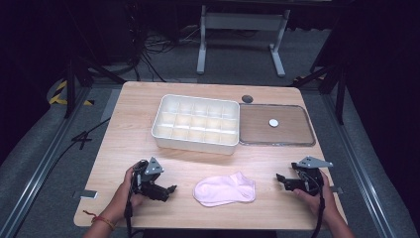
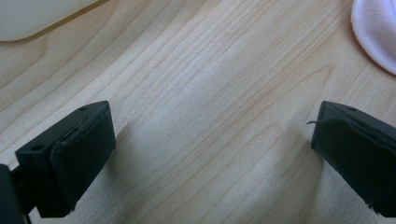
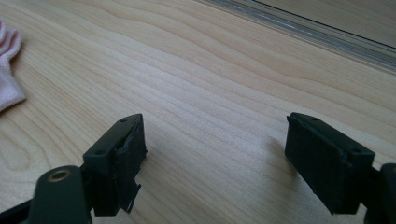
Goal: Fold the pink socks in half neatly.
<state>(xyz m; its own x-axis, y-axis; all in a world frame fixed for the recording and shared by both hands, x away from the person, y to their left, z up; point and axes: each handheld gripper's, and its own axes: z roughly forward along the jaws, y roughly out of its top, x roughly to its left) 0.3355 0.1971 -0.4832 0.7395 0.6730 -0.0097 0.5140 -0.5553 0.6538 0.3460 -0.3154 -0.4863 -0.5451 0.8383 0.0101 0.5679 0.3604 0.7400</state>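
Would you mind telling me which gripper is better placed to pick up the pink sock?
Left, probably: the left gripper sits nearer the sock than the right gripper; both are open.

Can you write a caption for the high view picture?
Pink sock waits between two open grippers, white box behind.

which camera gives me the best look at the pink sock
The high view: the whole pink sock lies flat on the table between the two grippers. The left gripper view catches just an edge at its top right; the right gripper view shows a bit at its left edge.
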